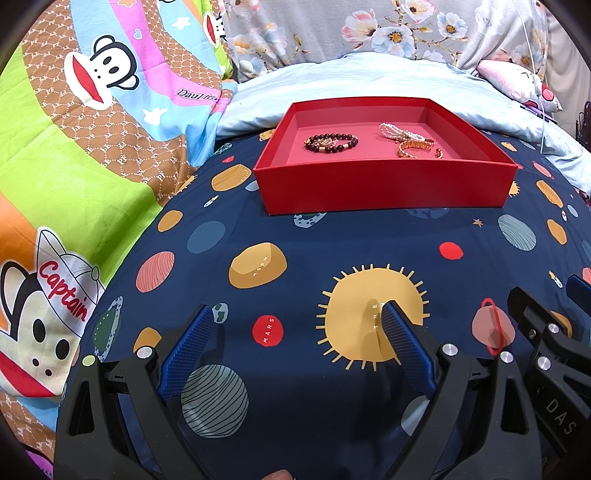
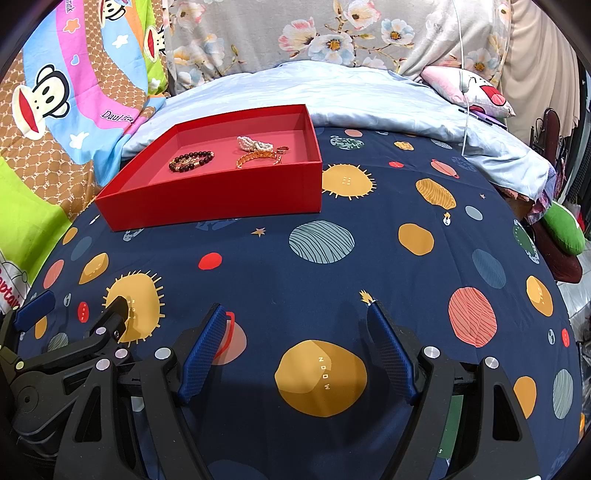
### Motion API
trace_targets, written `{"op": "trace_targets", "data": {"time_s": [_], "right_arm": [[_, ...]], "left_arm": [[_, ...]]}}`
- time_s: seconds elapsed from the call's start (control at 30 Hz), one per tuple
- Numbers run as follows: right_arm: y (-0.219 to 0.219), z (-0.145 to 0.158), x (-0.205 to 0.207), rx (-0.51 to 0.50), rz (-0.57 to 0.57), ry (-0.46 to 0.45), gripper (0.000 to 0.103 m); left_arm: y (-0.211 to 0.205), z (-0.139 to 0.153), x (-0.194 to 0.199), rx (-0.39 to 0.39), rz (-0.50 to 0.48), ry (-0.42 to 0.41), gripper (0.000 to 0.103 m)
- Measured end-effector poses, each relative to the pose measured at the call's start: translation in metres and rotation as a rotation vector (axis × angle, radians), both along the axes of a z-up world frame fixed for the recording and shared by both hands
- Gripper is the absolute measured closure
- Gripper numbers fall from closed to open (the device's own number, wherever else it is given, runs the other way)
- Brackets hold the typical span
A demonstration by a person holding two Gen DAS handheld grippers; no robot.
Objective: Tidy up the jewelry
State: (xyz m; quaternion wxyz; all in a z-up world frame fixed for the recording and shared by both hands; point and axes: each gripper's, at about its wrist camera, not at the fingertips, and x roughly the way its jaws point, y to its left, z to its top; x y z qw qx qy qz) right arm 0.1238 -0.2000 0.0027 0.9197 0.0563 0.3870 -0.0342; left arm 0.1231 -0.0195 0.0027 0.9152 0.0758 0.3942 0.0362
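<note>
A red box (image 1: 384,190) (image 2: 210,201) sits on the planet-print bedspread ahead of both grippers. Inside lie a dark bead bracelet (image 1: 331,142) (image 2: 191,160), a white pearl bracelet (image 1: 393,130) (image 2: 251,142), an amber bracelet (image 1: 413,147) (image 2: 258,157) and a small ring (image 1: 439,152) (image 2: 283,149). My left gripper (image 1: 297,314) is open and empty, low over the bedspread, well short of the box. My right gripper (image 2: 297,308) is open and empty, to the right of the left one and short of the box. A red printed ring marks the spread (image 1: 493,325) (image 2: 229,328).
A cartoon monkey quilt (image 1: 92,129) is bunched at the left. A pale blue blanket (image 1: 369,77) and floral pillows (image 2: 332,33) lie behind the box. A pink cushion (image 2: 469,88) and a white cable (image 2: 463,92) are at the back right. The bed edge drops off at right (image 2: 561,295).
</note>
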Motion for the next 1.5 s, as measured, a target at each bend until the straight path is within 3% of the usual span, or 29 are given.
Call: {"op": "trace_targets", "data": {"time_s": [0.33,0.47,0.6,0.9,1.5], "right_arm": [[0.0,0.001,0.001,-0.001,0.005,0.002,0.026],[0.0,0.009,0.004,-0.037,0.002,-0.039,0.026],[-0.001,0.01,0.014,-0.054,-0.004,-0.044,0.026],[-0.002,0.006,0.024,-0.017,0.0,-0.025,0.026],[0.003,0.005,0.027,-0.029,0.0,-0.026,0.026]], "left_arm": [[0.002,0.002,0.001,-0.003,0.004,0.003,0.013],[0.002,0.007,0.005,-0.026,-0.011,-0.016,0.013],[-0.004,0.011,0.018,0.003,-0.02,-0.043,0.013],[-0.001,0.002,0.033,-0.063,-0.026,0.004,0.013],[0.0,0.001,0.035,-0.045,0.008,-0.005,0.014]]}}
